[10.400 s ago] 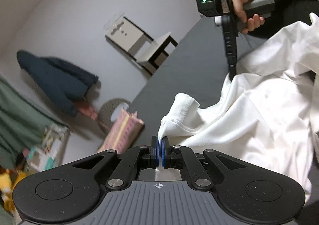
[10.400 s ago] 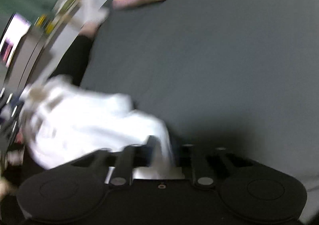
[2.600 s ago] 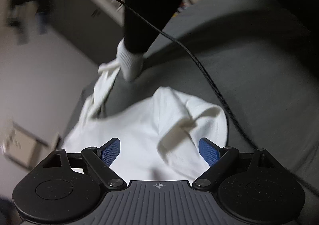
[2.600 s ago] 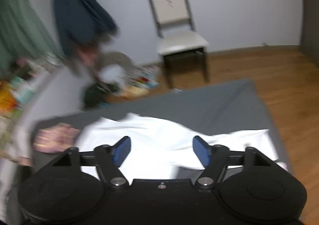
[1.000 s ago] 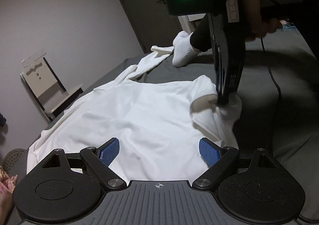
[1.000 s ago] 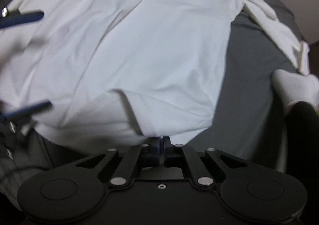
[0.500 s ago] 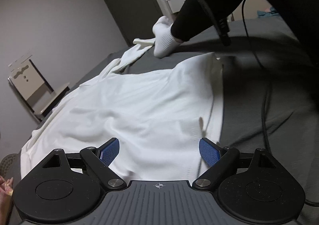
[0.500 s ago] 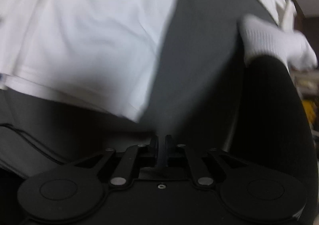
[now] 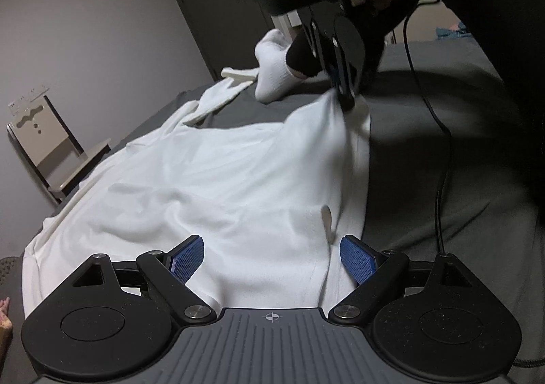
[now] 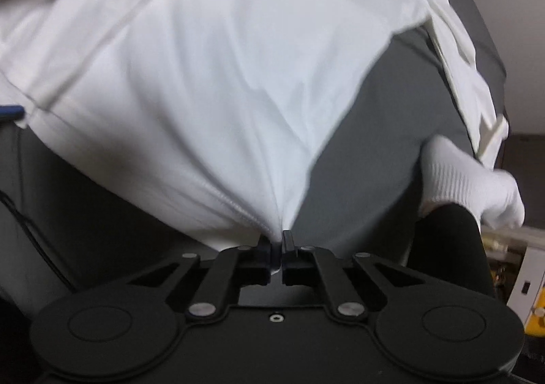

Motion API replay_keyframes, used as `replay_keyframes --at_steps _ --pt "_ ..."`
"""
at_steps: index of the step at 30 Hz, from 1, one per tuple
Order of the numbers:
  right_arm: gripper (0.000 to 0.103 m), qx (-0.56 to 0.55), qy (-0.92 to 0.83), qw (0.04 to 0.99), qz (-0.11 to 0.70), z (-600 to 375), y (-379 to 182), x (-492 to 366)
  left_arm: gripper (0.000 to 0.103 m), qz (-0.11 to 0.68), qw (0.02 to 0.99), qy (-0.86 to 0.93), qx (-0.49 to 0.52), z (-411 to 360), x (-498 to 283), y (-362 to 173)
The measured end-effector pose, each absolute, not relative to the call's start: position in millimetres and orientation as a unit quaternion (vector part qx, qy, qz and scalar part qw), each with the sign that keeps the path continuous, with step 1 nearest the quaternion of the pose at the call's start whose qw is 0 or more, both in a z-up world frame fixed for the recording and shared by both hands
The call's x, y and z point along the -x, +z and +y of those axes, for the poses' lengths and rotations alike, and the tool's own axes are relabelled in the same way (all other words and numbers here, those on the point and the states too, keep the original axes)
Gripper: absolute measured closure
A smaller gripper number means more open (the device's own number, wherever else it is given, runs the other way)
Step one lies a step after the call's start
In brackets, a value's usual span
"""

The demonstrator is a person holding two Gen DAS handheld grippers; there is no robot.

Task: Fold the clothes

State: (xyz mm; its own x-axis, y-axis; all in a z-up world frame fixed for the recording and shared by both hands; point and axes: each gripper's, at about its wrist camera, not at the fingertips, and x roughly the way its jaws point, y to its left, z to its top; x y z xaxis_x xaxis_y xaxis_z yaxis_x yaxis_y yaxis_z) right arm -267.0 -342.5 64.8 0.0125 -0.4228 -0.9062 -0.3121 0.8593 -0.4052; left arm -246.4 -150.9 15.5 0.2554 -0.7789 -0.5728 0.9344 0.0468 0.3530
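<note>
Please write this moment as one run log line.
task: fold clothes | left hand-held gripper: open over white shirt | right hand-held gripper: shut on shirt hem | surface: grey bed

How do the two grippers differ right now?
The left gripper is open, blue pads spread, with the white shirt lying between them ungripped; the right gripper is shut, pinching the shirt's hem corner. The left sits low over the cloth; the right lifts its corner off the grey bed. Both are at the same hem edge.
</note>
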Motion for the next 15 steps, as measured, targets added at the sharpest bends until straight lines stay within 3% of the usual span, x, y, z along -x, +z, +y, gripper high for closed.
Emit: replay_keyframes --at_steps 15 --pt "0.100 0.157 -0.048 0.578 0.799 -396 40 270 0.015 0.169 0.685 -0.621 -0.341 -139 238 14"
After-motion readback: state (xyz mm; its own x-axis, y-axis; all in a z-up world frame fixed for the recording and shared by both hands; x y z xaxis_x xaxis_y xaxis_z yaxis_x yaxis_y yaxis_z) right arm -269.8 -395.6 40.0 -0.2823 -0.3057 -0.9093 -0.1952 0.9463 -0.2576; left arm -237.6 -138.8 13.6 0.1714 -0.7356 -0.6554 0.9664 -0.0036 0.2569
